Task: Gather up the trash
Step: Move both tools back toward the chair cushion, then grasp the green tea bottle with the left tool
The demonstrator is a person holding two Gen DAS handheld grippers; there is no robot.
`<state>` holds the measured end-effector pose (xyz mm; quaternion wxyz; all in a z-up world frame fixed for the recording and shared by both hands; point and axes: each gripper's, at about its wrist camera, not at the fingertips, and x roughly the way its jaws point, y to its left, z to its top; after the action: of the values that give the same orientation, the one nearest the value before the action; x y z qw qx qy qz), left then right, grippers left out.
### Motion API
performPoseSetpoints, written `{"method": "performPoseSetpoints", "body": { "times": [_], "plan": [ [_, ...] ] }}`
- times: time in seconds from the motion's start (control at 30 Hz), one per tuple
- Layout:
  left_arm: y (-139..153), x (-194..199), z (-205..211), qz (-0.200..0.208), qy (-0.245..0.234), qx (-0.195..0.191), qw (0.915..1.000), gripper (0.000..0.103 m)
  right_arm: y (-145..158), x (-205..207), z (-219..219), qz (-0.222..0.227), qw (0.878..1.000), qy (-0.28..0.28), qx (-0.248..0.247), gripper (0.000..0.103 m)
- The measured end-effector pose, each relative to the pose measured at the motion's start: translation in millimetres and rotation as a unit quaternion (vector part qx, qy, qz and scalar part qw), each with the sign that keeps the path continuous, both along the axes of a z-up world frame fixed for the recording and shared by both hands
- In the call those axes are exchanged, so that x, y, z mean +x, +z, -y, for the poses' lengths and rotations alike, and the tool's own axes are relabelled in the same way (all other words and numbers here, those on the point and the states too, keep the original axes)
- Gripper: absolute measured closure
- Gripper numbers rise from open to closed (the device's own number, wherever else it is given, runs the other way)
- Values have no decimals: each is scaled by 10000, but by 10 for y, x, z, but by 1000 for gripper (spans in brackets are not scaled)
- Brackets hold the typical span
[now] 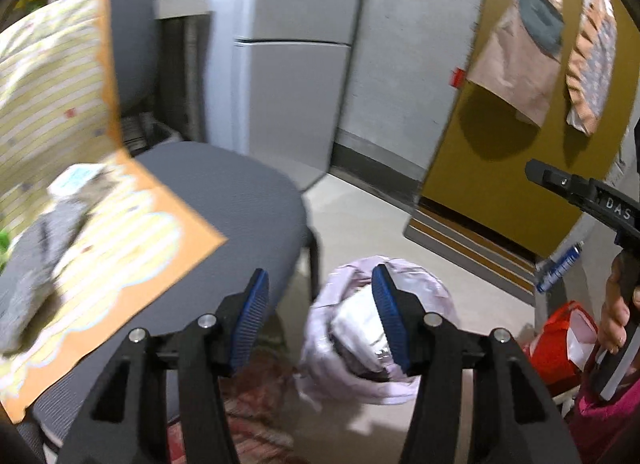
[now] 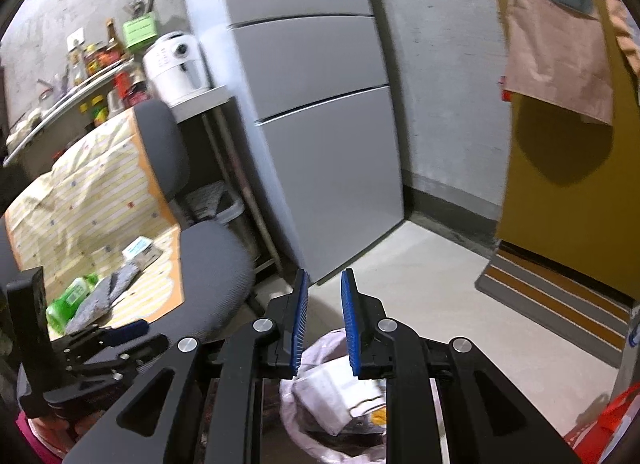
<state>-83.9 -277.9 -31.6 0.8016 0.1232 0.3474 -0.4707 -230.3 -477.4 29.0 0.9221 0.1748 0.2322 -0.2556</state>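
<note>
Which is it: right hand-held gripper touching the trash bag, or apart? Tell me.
Cannot tell. In the right wrist view the right hand-held gripper overlaps the trash bag below, but neither view shows contact or a gap.

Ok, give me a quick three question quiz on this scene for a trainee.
1. True or false: the left gripper holds a piece of trash.
2. Where is the trash bag? A on the chair, B on the floor, C on the shelf.
3. What colour is the bottle on the chair?

Key: 1 false, both grippers are empty, including the right gripper. 2 B. 3 green.
</note>
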Motion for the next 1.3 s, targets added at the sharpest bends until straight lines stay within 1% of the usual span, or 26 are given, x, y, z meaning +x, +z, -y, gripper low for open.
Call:
{"method": "performPoseSetpoints", "body": {
  "times": [0.13, 0.23, 0.3, 0.37, 0.4, 0.47, 0.53, 0.57, 0.6, 0.7, 0.77, 0.87, 0.93, 1.0, 1.13, 1.23, 1.3],
  "plan": [
    [58, 81, -404, 171, 404, 9, 9990, 51, 31, 226, -267, -82, 9992, 400, -32, 81],
    [113, 158, -699, 221, 743, -83, 9970, 47, 53, 426, -490, -124, 9972, 735, -73, 80],
    [153, 225, -910, 336, 1039, -126, 9939, 43, 71, 602, -663, -169, 9949, 989, -144, 77],
    [181, 290, -1081, 484, 1292, -106, 9904, 39, 87, 768, -811, -214, 9923, 1204, -204, 68],
    [190, 340, -1195, 580, 1474, -83, 9873, 37, 89, 820, -850, -219, 9914, 1274, -218, 65],
    [198, 446, -1386, 623, 1759, -54, 9824, 35, 85, 1038, -1008, -299, 9878, 1510, -244, 60],
    [213, 596, -1614, 570, 2083, -68, 9764, 33, 71, 1208, -1125, -357, 9847, 1689, -229, 58],
    [229, 666, -1712, 551, 2219, -90, 9735, 30, 67, 1305, -1182, -389, 9829, 1784, -217, 58],
    [258, 771, -1848, 552, 2423, -92, 9686, 27, 69, 1375, -1226, -406, 9818, 1845, -214, 57],
    [357, 1069, -2138, 575, 2869, -56, 9562, 22, 74, 1613, -1372, -444, 9774, 2055, -223, 56],
    [426, 1339, -2291, 565, 3090, -1, 9494, 22, 72, 1759, -1455, -486, 9748, 2163, -252, 56],
    [456, 1713, -2397, 473, 3213, 147, 9457, 22, 69, 1953, -1543, -548, 9716, 2280, -307, 56],
    [436, 1922, -2406, 314, 3203, 222, 9465, 22, 53, 2079, -1566, -592, 9704, 2321, -313, 56],
    [367, 2180, -2410, 78, 3177, 337, 9475, 22, 20, 2203, -1568, -657, 9697, 2335, -302, 56],
    [183, 2529, -2299, -247, 3086, 645, 9487, 22, -66, 2415, -1558, -785, 9689, 2331, -258, 56],
    [-7, 2773, -2222, -585, 3020, 989, 9463, 22, -116, 2564, -1547, -825, 9687, 2331, -214, 56],
    [-106, 2911, -2191, -773, 2996, 1226, 9430, 25, -134, 2635, -1549, -838, 9683, 2344, -205, 56]
  ]
}}
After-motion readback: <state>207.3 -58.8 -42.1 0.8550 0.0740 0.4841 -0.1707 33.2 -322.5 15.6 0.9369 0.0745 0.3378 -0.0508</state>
